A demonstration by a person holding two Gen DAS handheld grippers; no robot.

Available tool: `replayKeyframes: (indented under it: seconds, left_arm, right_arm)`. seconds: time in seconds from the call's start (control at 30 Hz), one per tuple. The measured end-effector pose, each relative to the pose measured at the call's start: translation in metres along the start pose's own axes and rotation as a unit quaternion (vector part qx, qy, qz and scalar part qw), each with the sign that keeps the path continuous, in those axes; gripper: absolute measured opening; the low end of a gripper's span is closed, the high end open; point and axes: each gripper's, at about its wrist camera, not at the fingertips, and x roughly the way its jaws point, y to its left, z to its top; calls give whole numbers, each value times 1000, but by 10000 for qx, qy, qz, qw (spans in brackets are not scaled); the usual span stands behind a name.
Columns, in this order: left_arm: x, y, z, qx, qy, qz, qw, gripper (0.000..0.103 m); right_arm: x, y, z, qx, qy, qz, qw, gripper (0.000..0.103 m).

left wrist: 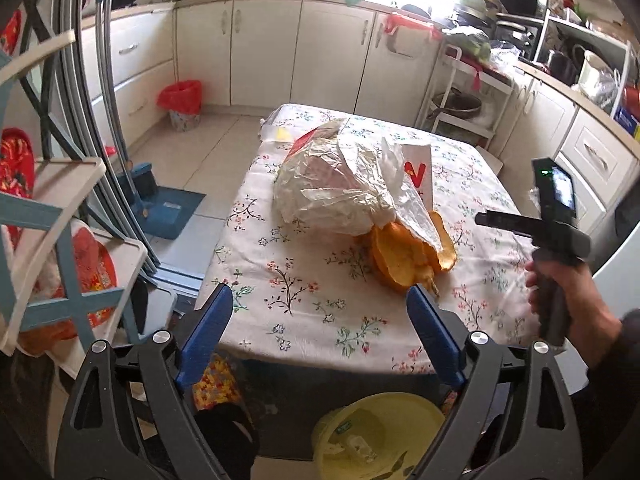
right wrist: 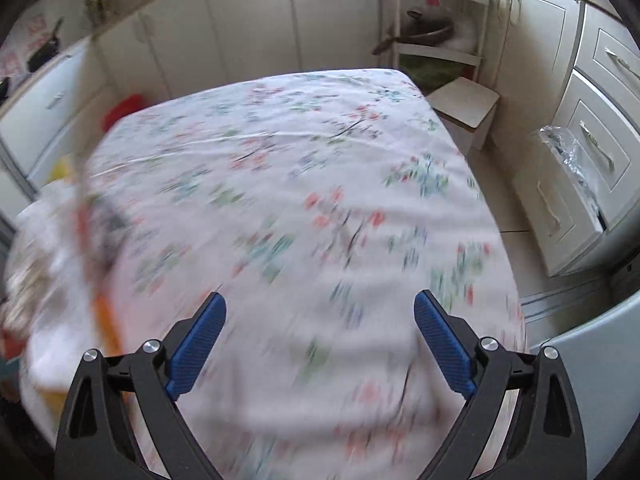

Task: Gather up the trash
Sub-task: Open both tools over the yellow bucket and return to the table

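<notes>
A crumpled white plastic bag (left wrist: 336, 184) lies on the floral tablecloth (left wrist: 304, 304), with orange peel (left wrist: 408, 256) at its near end and a white and red paper piece (left wrist: 418, 172) behind it. My left gripper (left wrist: 320, 300) is open and empty, above the table's near edge, its right finger close to the peel. A yellow bin (left wrist: 376, 436) stands on the floor below it. My right gripper (right wrist: 320, 312) is open and empty over bare tablecloth (right wrist: 304, 184); that view is blurred. The trash shows as a blur at its left edge (right wrist: 52, 264). The right gripper's body shows in the left wrist view (left wrist: 556, 232).
A red-lined waste basket (left wrist: 182, 104) stands on the floor by the far cabinets. A dustpan and brush (left wrist: 160, 200) lie left of the table. A shelf unit (left wrist: 60, 240) is at the left. A small stool (right wrist: 464, 108) and drawers (right wrist: 580, 168) are right of the table.
</notes>
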Motion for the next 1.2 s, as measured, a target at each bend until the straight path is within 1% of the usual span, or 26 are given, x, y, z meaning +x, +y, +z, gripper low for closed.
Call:
replayKeyframes:
  seconds: [0.13, 0.23, 0.43, 0.53, 0.7, 0.83, 0.97, 1.2]
  left_arm:
    - [7, 2, -4, -50, 167, -75, 9998, 85]
    - [10, 1, -5, -29, 216, -140, 9997, 85]
    - [10, -3, -8, -79, 299, -420, 9986, 86]
    - [8, -3, -8, -120, 311, -504, 9982, 88]
    - [11, -7, -13, -128, 474, -619, 9969, 88]
    - [6, -10, -22, 5, 412, -565, 9976, 88]
    - [6, -3, -28, -113, 501, -580, 9970, 88]
    - [5, 5, -26, -262, 483, -679, 9962, 88]
  right_arm:
    - [13, 1, 13, -116, -115, -307, 9994, 96]
    - [16, 1, 17, -110, -144, -305, 9994, 96]
    - [17, 1, 18, -80, -140, -310, 9994, 96]
    - [17, 1, 19, -79, -141, -310, 9994, 96]
    - [17, 1, 18, -75, -144, -310, 9994, 96]
    - [17, 0, 18, -73, -145, -308, 9994, 96]
    - [16, 0, 18, -72, -148, -309, 9994, 96]
    - [16, 0, 17, -71, -151, -309, 9994, 96]
